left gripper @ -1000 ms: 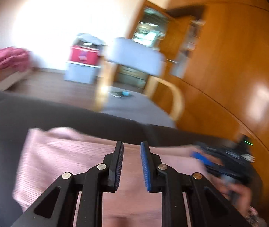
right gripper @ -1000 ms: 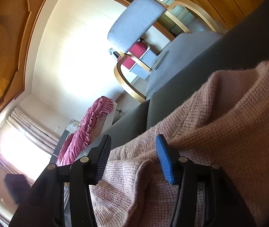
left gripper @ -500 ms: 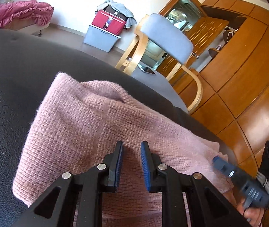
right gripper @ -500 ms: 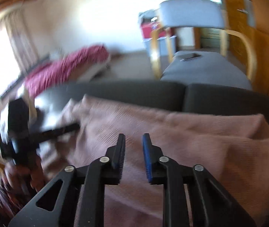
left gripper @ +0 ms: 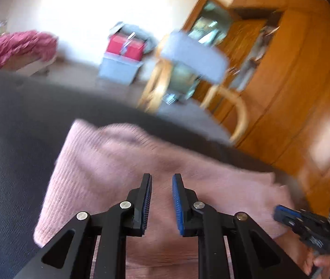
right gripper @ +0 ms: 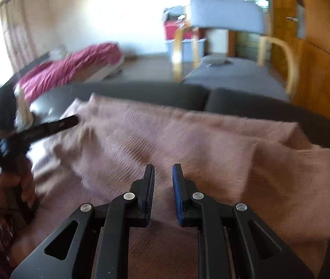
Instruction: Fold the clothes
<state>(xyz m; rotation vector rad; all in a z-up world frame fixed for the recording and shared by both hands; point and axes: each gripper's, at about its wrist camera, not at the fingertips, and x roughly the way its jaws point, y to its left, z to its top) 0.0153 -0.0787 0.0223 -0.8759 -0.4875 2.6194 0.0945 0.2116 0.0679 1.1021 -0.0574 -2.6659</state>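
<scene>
Left wrist view looks down over a pink sweater (left gripper: 123,174) spread on a dark sofa (left gripper: 18,125). The left gripper (left gripper: 161,179) hangs above the knit with its jaws a narrow gap apart and nothing between them. At the lower right edge the right gripper (left gripper: 281,210) shows, held in a hand (left gripper: 320,262) by the sweater's near corner.

Right wrist view shows the same sweater (right gripper: 211,139) lying in loose folds across the sofa (right gripper: 141,93), one thicker fold at the right. The right gripper (right gripper: 163,169) has just been closing; its jaws now stand a small gap apart, empty, above the cloth. The left gripper (right gripper: 74,119) reaches in from the left, its tip over the sweater's far left edge, with a hand (right gripper: 14,183) on its handle.

Behind the sofa stand a chair (right gripper: 227,21) with a grey back, a wooden cabinet (left gripper: 304,81) and a bed (right gripper: 72,65) with a magenta cover.
</scene>
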